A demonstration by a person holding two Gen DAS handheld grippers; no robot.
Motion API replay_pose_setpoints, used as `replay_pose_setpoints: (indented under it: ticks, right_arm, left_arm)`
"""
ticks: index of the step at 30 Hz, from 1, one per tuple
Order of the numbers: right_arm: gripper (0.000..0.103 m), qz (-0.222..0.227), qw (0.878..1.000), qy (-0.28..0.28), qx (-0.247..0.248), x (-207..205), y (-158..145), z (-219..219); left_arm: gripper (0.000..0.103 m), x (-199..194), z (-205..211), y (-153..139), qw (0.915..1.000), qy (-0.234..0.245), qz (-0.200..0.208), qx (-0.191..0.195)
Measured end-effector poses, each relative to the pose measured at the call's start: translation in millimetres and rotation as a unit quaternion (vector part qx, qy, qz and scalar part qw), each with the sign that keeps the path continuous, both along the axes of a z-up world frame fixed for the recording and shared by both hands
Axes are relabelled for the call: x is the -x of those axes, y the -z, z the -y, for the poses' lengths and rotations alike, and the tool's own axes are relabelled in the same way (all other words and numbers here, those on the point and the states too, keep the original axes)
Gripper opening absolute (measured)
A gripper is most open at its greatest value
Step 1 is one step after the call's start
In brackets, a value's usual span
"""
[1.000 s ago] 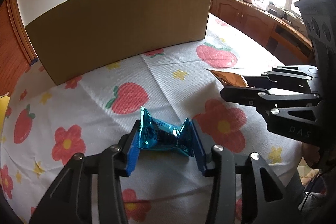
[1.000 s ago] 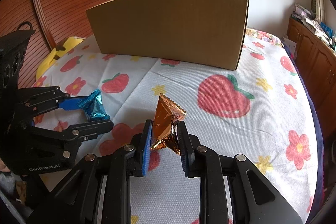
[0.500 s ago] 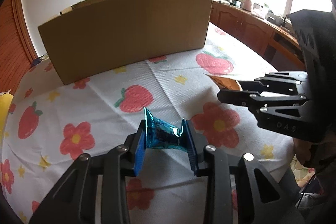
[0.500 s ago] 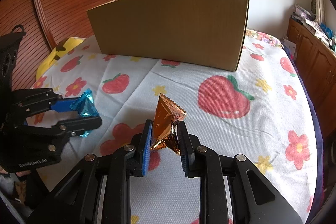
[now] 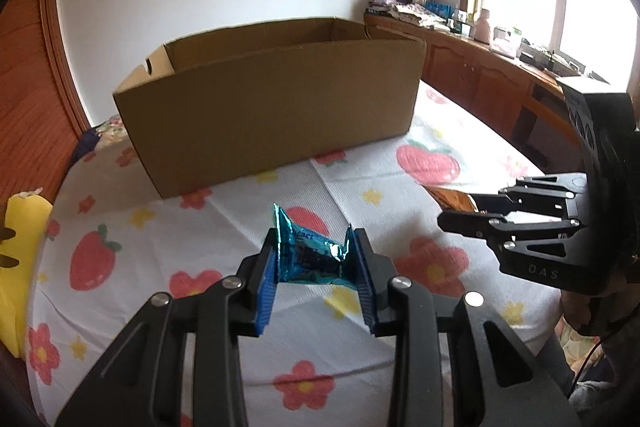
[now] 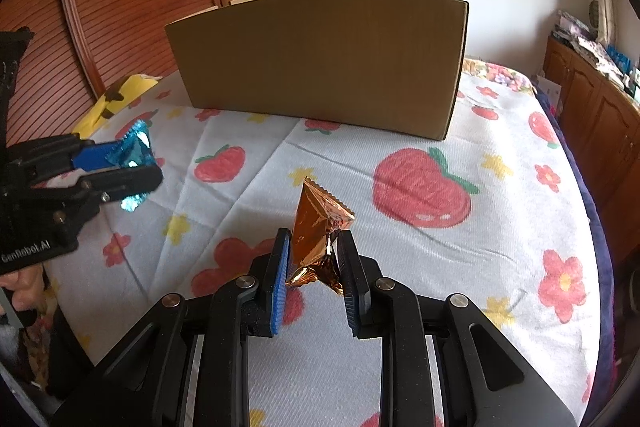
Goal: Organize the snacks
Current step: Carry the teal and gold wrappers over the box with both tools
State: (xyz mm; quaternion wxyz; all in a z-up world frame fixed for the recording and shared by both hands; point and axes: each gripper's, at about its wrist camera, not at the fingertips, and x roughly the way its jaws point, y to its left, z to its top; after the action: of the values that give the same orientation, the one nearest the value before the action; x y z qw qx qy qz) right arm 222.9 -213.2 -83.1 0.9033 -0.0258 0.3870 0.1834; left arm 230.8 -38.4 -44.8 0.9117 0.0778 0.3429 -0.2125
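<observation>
- Jaws of our left gripper (image 5: 316,259) pinch a blue wrapper (image 5: 310,257) above the tablecloth (image 5: 160,227).
- Our right gripper (image 6: 314,259) pinches an orange wrapper (image 6: 318,223); the box (image 6: 320,59) stands at twelve o'clock.

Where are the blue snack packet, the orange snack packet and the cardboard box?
blue snack packet (image 5: 312,259), left wrist view, middle of its crumpled foil.
orange snack packet (image 6: 318,227), right wrist view, its upper foil face.
cardboard box (image 6: 320,63), right wrist view, its near wall.
</observation>
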Motion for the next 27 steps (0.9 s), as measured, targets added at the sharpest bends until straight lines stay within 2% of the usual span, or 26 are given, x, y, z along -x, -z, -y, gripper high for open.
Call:
replay_pose_setpoints:
  ticks: [5, 14, 19, 27]
  right_arm:
    - [0.022, 0.019, 1.000, -0.003, -0.008, -10, -24, 4]
    - [0.022, 0.091, 0.996, -0.018, -0.006, -39, -98, 3]
    - [0.022, 0.111, 0.993, -0.023, 0.001, -64, -115, -3]
    - [0.022, 0.122, 0.992, -0.031, 0.009, -102, -119, -20]
  left_arm:
    - [0.033, -15, -5, -20, 0.9997, -0.005, 0.022, 0.003]
    - [0.033, -55, -20, -65, 0.9978, -0.009, 0.061, 0.022]
    - [0.033, -84, -26, -86, 0.9968, -0.006, 0.068, 0.040]
    - [0.034, -133, -26, -96, 0.9960, -0.009, 0.086, 0.023]
